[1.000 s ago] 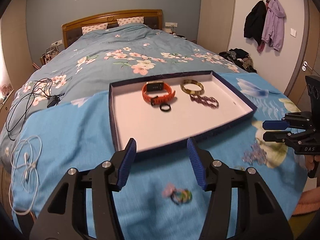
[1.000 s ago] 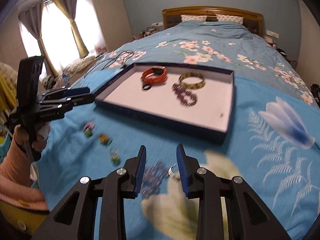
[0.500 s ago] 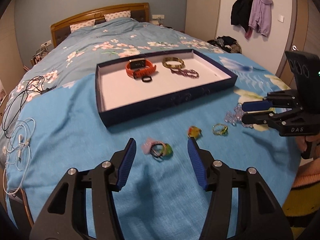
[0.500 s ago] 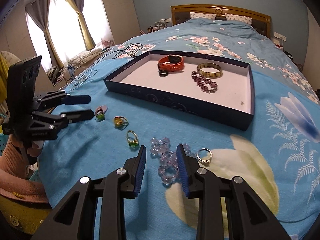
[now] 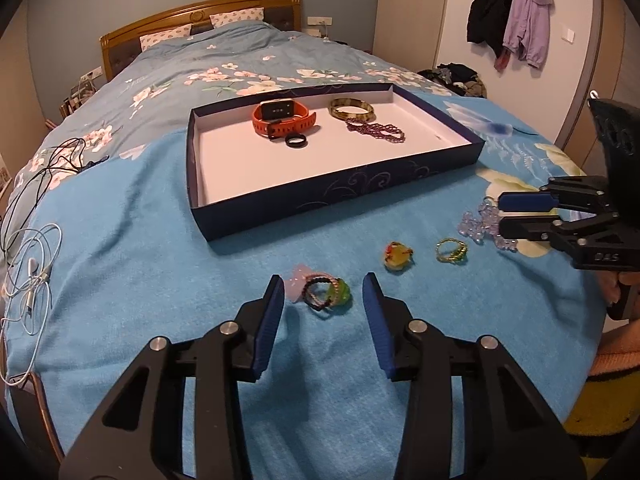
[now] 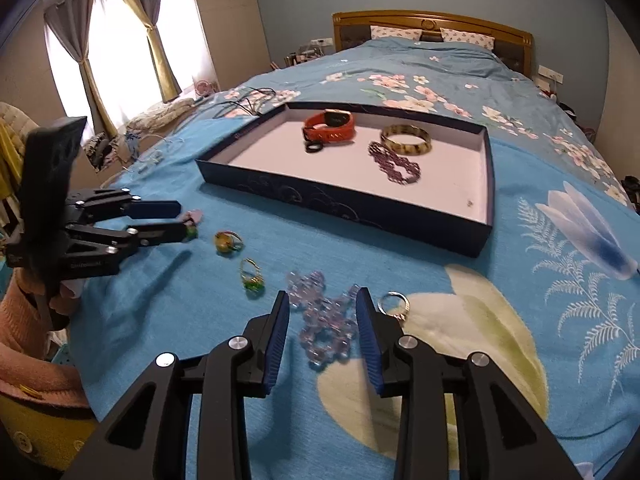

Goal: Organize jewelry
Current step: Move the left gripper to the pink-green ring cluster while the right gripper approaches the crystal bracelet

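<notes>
A dark blue tray [image 5: 340,196] [image 6: 360,204] lies on the bed and holds an orange watch [image 5: 282,118], a black ring [image 5: 296,141], a bangle [image 5: 351,109] and a purple bead chain [image 5: 376,130]. My left gripper [image 5: 323,304] is open, its jaws either side of a braided ring with pink and green charms [image 5: 324,294]. My right gripper [image 6: 323,320] is open around a clear purple bead bracelet [image 6: 326,320]. A yellow ring [image 5: 396,255], a gold-green ring [image 5: 451,250] and a silver ring [image 6: 394,304] lie loose on the blanket.
White earphone cables [image 5: 32,276] and black cables [image 5: 44,176] lie at the bed's left side. Coats [image 5: 510,12] hang on the right wall. Each gripper shows in the other's view: right [image 5: 520,214], left [image 6: 172,222].
Both grippers have drawn back from the tray and come down toward the loose jewelry. The left now brackets the braided ring, the right brackets the bead bracelet.
</notes>
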Motion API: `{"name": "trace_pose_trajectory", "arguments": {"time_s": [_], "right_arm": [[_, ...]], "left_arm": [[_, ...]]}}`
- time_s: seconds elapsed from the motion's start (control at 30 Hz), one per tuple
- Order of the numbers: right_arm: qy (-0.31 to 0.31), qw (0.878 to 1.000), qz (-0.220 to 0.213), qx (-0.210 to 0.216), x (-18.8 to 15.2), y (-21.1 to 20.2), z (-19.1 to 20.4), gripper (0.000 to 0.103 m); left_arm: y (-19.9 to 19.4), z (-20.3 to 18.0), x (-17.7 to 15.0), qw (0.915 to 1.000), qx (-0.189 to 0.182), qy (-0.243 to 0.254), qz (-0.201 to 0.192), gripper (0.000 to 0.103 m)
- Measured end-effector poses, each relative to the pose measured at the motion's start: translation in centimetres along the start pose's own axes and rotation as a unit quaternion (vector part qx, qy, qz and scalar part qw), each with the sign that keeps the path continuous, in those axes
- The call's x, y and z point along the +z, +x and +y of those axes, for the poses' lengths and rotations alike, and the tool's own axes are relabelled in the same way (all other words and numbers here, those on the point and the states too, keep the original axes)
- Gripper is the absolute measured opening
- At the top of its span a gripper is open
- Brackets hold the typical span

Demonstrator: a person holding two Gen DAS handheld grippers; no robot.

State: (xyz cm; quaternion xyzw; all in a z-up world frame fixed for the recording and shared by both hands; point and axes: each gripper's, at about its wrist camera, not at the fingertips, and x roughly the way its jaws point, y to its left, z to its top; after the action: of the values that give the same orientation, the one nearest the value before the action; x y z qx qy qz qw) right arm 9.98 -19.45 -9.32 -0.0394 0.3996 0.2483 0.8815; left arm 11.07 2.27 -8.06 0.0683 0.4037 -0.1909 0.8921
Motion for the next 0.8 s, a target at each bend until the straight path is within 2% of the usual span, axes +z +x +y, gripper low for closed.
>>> {"name": "trace_pose_trajectory", "arguments": {"time_s": [0.23, 0.37, 0.57, 0.73, 0.8], "right_arm": [[-0.086, 0.995, -0.016, 0.056, 2.2, 1.4, 5.0, 0.032], [-0.125, 0.988, 0.001, 0.089, 3.6, 3.7, 7.6, 0.031], [-0.146, 0.983, 0.041, 0.103, 5.0, 6.9, 9.2, 0.028], [-0.144, 0.982, 0.054, 0.110, 5.0, 7.7, 9.7, 0.028], [-0.145, 0.982, 0.056, 0.109, 5.0, 7.9, 9.8, 0.022]], "left_arm": [[-0.6, 1.2, 0.2, 0.9996, -0.014, -0.020, -0.010, 0.039], [-0.6, 2.2, 0.1, 0.9995, -0.006, -0.031, -0.009, 0.038], [-0.7, 3.1, -0.1, 0.9990, -0.004, -0.042, -0.012, 0.038], [-0.8, 3.6, -0.2, 0.9986, -0.006, -0.049, -0.015, 0.038], [-0.9, 3.7, -0.3, 0.9985, -0.007, -0.051, -0.017, 0.038]]}}
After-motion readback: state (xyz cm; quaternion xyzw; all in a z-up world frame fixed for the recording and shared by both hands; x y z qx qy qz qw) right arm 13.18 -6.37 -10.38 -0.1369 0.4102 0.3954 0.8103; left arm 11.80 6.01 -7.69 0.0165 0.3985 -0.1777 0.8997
